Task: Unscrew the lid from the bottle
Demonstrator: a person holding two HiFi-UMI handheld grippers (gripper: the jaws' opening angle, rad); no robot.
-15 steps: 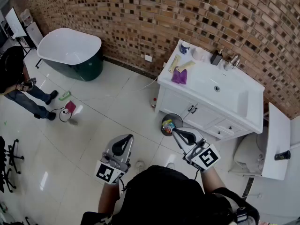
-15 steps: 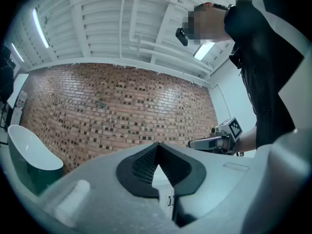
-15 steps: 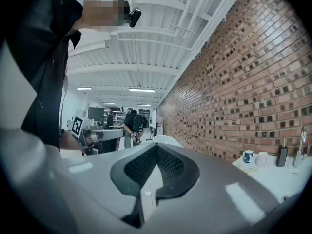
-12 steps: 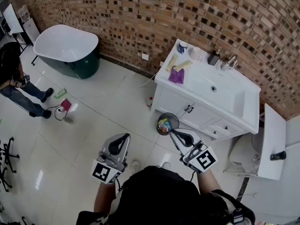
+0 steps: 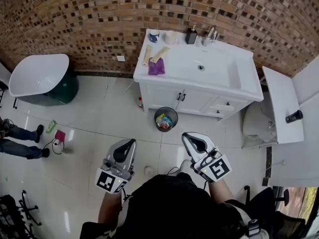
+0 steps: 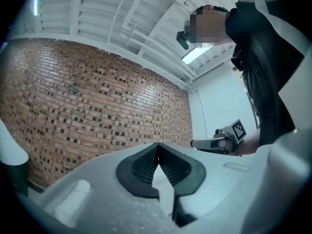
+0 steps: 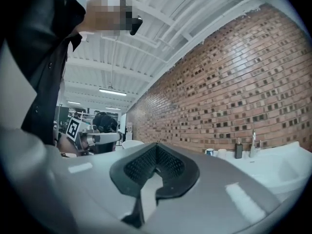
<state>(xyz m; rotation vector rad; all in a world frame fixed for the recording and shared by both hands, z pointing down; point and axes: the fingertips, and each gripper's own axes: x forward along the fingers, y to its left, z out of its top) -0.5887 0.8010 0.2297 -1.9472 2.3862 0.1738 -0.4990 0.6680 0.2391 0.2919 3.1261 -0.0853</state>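
Black ribbed pads [image 6: 170, 167] of the left tongs [image 5: 130, 143] are pressed together with nothing between them; the right tongs [image 5: 186, 135] are likewise closed and empty. Both are held over the white tiled floor [image 5: 99, 118], just ahead of the person's dark top [image 5: 174, 208]. Beyond them a round bin [image 5: 166, 119] sits by a white sink cabinet [image 5: 199, 101] against the brick wall [image 5: 99, 14]. A dark bottle [image 5: 191, 35] stands upright at the back of the countertop beside the tap [image 5: 210, 34], well apart from both tongs.
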